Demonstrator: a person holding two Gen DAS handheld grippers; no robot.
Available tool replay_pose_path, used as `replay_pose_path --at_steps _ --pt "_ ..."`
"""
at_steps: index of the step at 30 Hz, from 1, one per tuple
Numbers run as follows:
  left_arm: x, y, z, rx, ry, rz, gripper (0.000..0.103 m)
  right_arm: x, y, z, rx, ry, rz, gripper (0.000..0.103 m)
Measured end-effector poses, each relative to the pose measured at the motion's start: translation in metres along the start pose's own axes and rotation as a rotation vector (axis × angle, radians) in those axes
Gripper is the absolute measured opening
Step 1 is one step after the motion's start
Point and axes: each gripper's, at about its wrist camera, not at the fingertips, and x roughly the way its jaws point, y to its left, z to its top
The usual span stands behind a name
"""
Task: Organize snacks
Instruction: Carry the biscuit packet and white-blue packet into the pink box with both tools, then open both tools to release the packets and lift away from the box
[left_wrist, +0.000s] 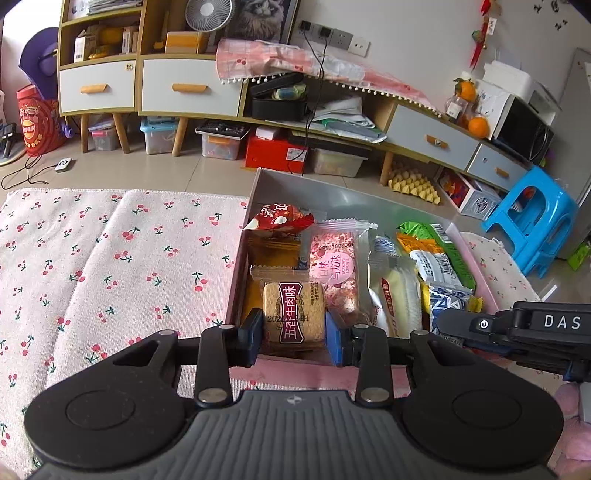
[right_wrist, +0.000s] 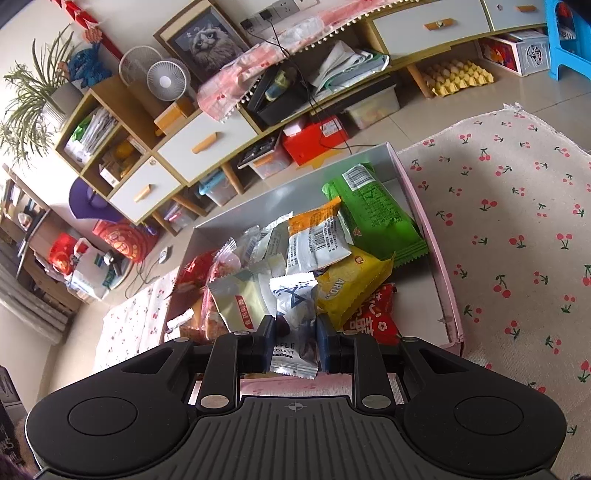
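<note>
A pink-edged grey box sits on a cherry-print cloth and holds many snack packets. My left gripper is shut on a clear-wrapped biscuit packet with a maroon label, over the box's near left corner. A pink-and-white packet and a red packet lie beyond it. My right gripper is shut on a white and blue-grey chocolate packet at the box's near edge. Its black body shows at the right of the left wrist view. A yellow packet and a green packet lie behind.
The cherry-print cloth spreads left of the box and also right of it. Beyond are a tiled floor, low cabinets with drawers, storage bins, a red box and a blue stool.
</note>
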Motion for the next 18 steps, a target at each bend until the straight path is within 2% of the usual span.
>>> replay_pose_path --at_steps 12,14,16,18 --pt "0.0 0.0 0.002 -0.011 0.008 0.001 0.034 0.001 -0.002 0.0 0.005 0.01 -0.006 0.027" --pt "-0.002 0.0 0.002 -0.011 0.005 -0.006 0.039 -0.001 -0.002 0.002 0.002 0.009 -0.004 0.027" --pt "-0.006 -0.002 0.003 -0.002 -0.006 -0.004 0.049 -0.005 -0.002 0.003 0.002 0.007 0.007 0.036" --pt "-0.01 -0.005 0.004 0.009 -0.016 -0.007 0.055 -0.009 -0.002 0.004 -0.001 0.007 0.009 0.042"
